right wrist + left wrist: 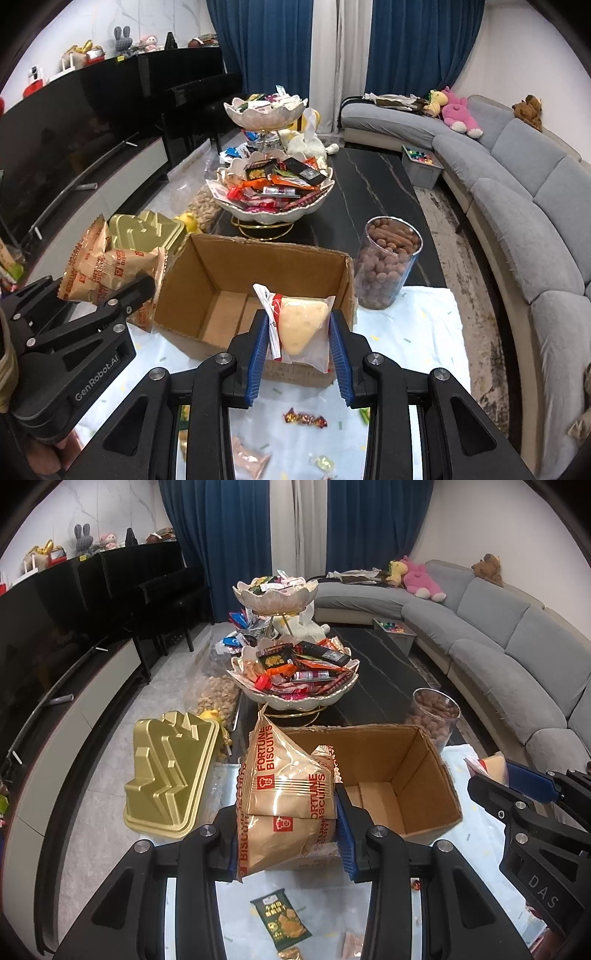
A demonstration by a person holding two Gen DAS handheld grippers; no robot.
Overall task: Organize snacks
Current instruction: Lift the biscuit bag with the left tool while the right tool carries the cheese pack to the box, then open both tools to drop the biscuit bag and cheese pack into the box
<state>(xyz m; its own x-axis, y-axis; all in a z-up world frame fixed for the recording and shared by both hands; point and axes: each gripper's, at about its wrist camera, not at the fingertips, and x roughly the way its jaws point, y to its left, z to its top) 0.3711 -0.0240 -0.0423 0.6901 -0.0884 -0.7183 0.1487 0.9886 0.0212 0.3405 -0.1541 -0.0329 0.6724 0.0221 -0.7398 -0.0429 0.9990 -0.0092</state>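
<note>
Over the living-room table, my left claw pinches a bundle of tan Fortune Biscuits packets between its blue pads, the packets standing upright just at the near left corner of an open cardboard box. My right claw grips a clear wrapper holding a pale wedge-shaped cake, its pads pressed against both sides of the pack, which hangs at the near rim of the same box; from the left camera that claw shows only as a black frame with a blue pad at the right edge. The box sits open-topped on a white cloth, its brown floor bare where I can see it. Beside the box on its left lies a gold moulded lid; on its right stands a clear jar of brown nuts. Behind the box, on the dark marble tabletop, a scalloped white two-tier stand is heaped with mixed wrapped snacks. On the cloth below my claws lie loose items: a green snack packet, a red-and-gold wrapped candy, and a pinkish packet. A grey sectional sofa with plush toys curves along the right side of the room, and a black piano stands at the left before blue curtains.
</note>
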